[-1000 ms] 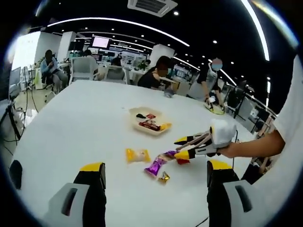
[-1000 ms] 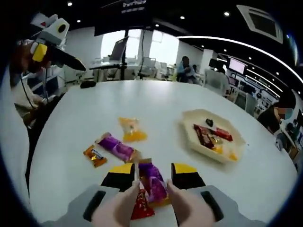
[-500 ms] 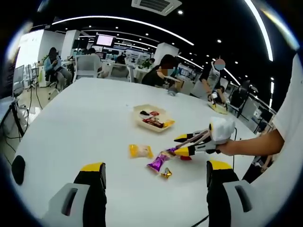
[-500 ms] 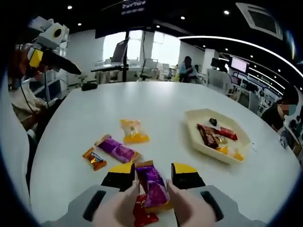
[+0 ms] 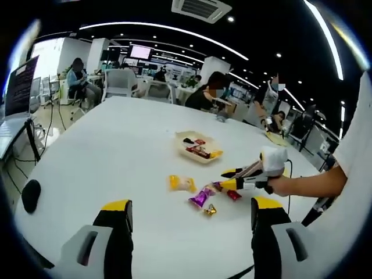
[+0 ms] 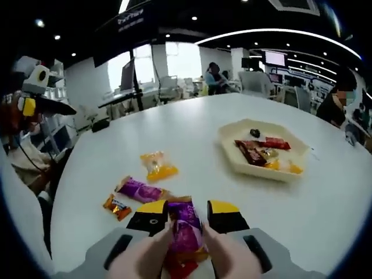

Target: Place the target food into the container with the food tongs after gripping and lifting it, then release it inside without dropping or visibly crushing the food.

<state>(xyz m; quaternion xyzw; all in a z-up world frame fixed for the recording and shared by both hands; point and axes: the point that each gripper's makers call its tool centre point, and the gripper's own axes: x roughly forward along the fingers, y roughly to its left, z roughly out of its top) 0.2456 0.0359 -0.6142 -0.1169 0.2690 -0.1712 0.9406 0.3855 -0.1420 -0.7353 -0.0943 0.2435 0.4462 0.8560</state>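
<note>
Open-plan office behind, ceiling strip lights, people seated at far desks; broad white table [image 6: 174,133] underneath everything.

Right gripper [image 6: 188,216] low over the near edge, yellow-tipped fingers [image 6: 152,209] closed on a purple candy wrapper [image 6: 185,229], jaws pressed in from both sides along its length. Red wrapper [image 6: 180,268] just beneath, touching or overlapping the purple one; could not tell whether caught in the grip too. Seen from the left gripper view, right gripper [image 5: 229,179] reached in low over the scattered sweets.

Judged light, soft and crinkly, film slippery: best taken across the filled middle, not the twisted ends, with only gentle squeeze.

Further out: second purple candy [image 6: 139,190], small orange sweet [image 6: 116,205], yellow packet [image 6: 156,165], all loose and apart. Beyond, well apart, cream tray [image 6: 232,163] with several sweets already inside.

Left gripper [image 5: 189,212] held back, jaws wide apart, nothing between.
</note>
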